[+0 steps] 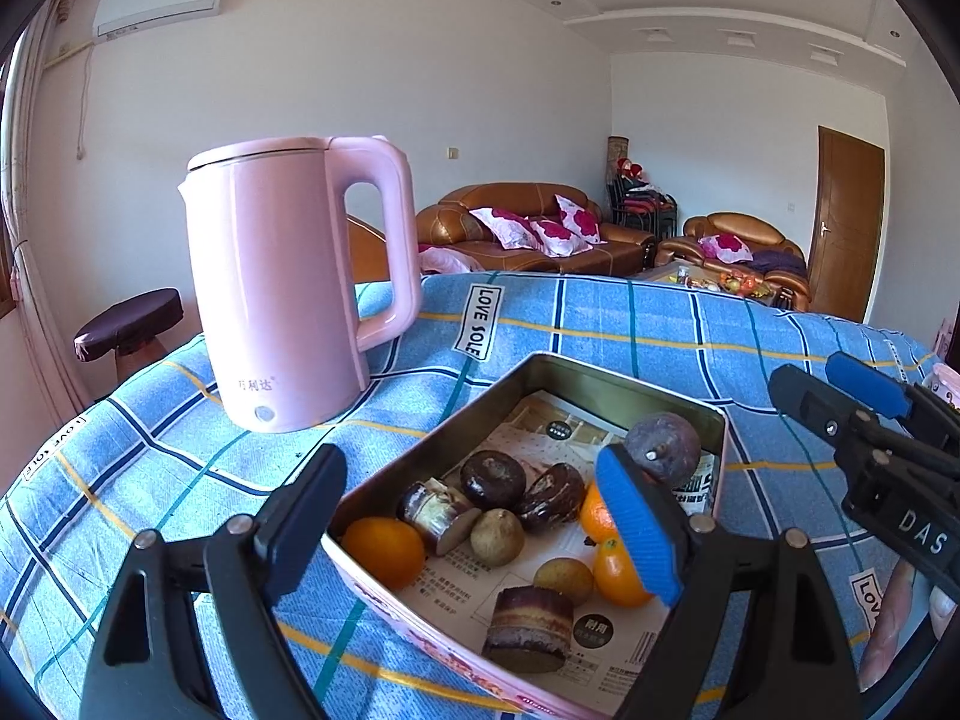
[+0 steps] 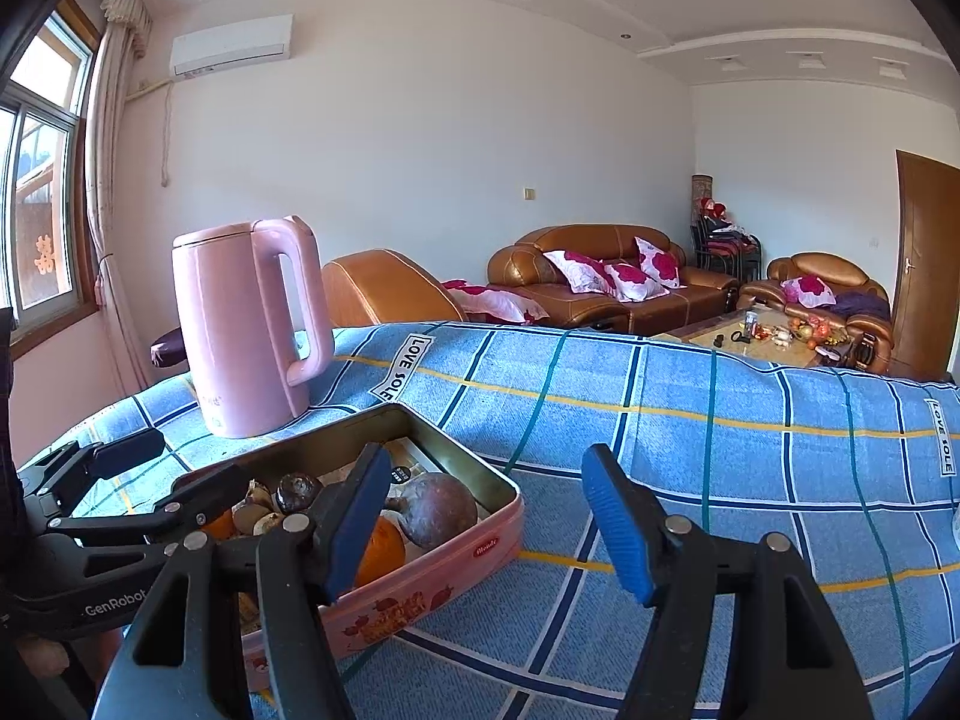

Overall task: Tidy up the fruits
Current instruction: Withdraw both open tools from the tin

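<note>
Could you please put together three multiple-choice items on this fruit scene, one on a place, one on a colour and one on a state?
1. Where does the kettle stand?
A. inside the tin
B. on the blue checked cloth beside the tin
C. on the sofa

2. What colour is the outside wall of the tin?
A. pink
B. green
C. black

3. What is between the fingers of the left claw?
A. an orange, pinched
B. the kettle handle
C. nothing gripped; it stands open over the tin

Answers:
1 B, its base sits on the cloth, left of the tin.
2 A, the right wrist view shows a pink side with a printed pattern.
3 C, both fingers stand apart, touching no fruit.
</note>
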### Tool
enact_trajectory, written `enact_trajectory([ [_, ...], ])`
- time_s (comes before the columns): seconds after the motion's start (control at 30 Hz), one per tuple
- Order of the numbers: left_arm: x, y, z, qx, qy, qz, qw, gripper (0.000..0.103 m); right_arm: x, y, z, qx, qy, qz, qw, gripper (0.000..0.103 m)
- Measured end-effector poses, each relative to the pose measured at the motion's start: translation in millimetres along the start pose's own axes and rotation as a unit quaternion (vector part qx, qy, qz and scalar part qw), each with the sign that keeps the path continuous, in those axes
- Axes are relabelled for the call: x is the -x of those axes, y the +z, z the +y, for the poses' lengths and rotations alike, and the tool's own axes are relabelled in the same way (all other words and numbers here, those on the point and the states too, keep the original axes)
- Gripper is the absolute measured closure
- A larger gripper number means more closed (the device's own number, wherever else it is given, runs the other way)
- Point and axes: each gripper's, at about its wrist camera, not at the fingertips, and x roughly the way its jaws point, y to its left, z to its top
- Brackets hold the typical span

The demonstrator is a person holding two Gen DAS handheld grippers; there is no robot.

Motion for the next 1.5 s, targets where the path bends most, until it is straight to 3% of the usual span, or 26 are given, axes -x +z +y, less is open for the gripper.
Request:
enact_trajectory([
  [0.4, -1, 1, -2, -0.002, -0.004, 0.007, 1.0, 0.015, 3, 0, 1, 0.003, 0.0, -0.008, 1.0, 0.035],
  [0.53, 1, 1, -4, -0.006, 0.004, 0.002, 1.0, 0.008, 4, 0, 0, 0.002, -0.001, -0.009, 1.0, 0.035],
  [0.73, 6, 1, -5, -0.008, 0.006, -0.002, 0.9999, 0.005, 4, 1, 0, 0.002, -0.001, -0.01, 1.0, 0.035],
  [1.5, 9, 3, -4, -0.009, 0.021, 0.002, 0.9997, 0.0, 6, 0, -1, 0.004, -0.009, -0.017, 1.0, 0.035],
])
